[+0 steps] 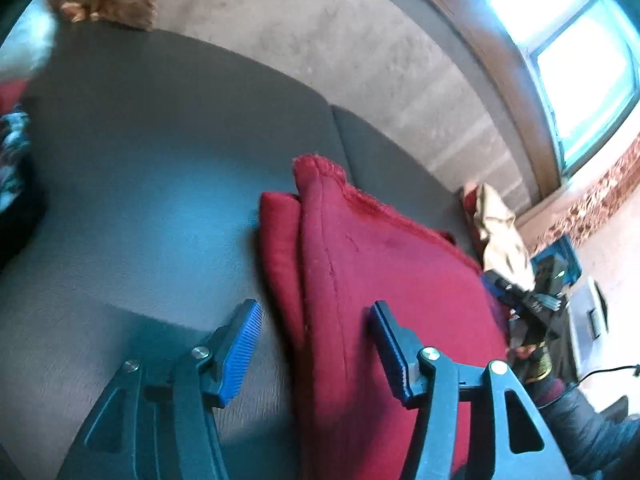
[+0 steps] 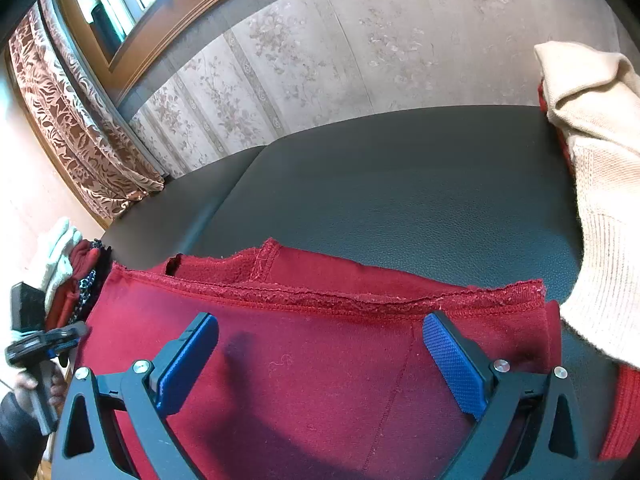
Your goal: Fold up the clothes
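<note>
A dark red garment (image 1: 380,280) lies folded in layers on a grey padded surface (image 1: 160,160). In the left wrist view my left gripper (image 1: 314,322) hovers open over its left edge, one blue pad (image 1: 242,354) above the bare surface, the other above the cloth. From the right wrist view the same red garment (image 2: 320,360) fills the foreground, its frayed hem running across. My right gripper (image 2: 318,334) stands open above it with nothing between the fingers.
A cream knitted garment (image 2: 592,216) with red under it is piled at the right. More folded clothes (image 2: 68,272) lie at the left edge. A person's hand holds the other gripper (image 2: 36,360). Behind the grey surface (image 2: 400,184) stand a patterned wall, a curtain (image 2: 68,120) and a window.
</note>
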`<state>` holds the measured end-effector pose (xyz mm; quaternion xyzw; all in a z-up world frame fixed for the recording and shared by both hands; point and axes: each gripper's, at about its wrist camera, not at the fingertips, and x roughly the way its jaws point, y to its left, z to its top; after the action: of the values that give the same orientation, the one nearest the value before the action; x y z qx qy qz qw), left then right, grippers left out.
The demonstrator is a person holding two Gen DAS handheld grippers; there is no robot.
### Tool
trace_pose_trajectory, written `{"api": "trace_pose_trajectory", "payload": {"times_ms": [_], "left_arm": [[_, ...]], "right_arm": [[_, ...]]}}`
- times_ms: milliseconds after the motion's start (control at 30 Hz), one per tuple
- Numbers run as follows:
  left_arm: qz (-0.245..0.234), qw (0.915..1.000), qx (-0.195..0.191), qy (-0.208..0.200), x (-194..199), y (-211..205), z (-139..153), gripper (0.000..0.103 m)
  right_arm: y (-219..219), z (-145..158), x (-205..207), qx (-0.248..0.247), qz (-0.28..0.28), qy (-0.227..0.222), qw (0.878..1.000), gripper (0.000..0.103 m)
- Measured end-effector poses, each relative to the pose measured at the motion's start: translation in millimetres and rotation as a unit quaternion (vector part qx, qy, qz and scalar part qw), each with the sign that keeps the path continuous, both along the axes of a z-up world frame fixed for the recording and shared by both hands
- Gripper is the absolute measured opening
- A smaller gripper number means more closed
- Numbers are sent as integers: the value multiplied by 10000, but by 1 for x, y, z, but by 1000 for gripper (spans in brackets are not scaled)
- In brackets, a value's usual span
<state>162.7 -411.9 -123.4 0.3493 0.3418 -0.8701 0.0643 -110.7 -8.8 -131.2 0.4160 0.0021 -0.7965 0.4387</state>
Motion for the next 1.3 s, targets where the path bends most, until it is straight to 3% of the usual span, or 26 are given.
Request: {"api": "trace_pose_trajectory", "payload": {"times_ms": [133, 167, 200, 433, 600, 767, 967, 1100, 1233, 1300], "left_arm": [[5, 9999, 114, -49, -10, 3, -3, 58], [9, 9998, 173, -60, -11, 4, -4, 47], [14, 9997, 231, -72, -12, 5, -6, 23], [356, 9983, 382, -246, -24, -7, 1, 20], [538, 9980, -48, -320, -37, -26, 36, 19], [613, 9968, -205, -469, -37, -51, 63, 19], [505, 9954, -271, -769, -44, -56, 84, 19], [417, 9959, -207, -775, -43, -47, 98, 19], [321, 9978, 256, -521, -38, -33, 117, 17], [200, 9981, 519, -277, -34, -20, 129, 17]], "right_arm": [[1, 0, 0, -50, -2, -28, 10000, 103], [2, 0, 0, -62, -3, -35, 10000, 103], [2, 0, 0, -77, -3, -44, 10000, 103], [-3, 7, 2, 129, 385, -148, 9991, 103], [-2, 26, 12, 390, 1078, -94, 9934, 103], [12, 45, 43, 672, 1989, 203, 9775, 103], [14, 55, 75, 933, 2924, 508, 9504, 103], [-2, 32, 77, 1392, 3327, 648, 9304, 103], [-16, -10, 74, 2128, 3583, 867, 9049, 103], [-13, -11, 70, 1941, 3541, 813, 9112, 103]]}}
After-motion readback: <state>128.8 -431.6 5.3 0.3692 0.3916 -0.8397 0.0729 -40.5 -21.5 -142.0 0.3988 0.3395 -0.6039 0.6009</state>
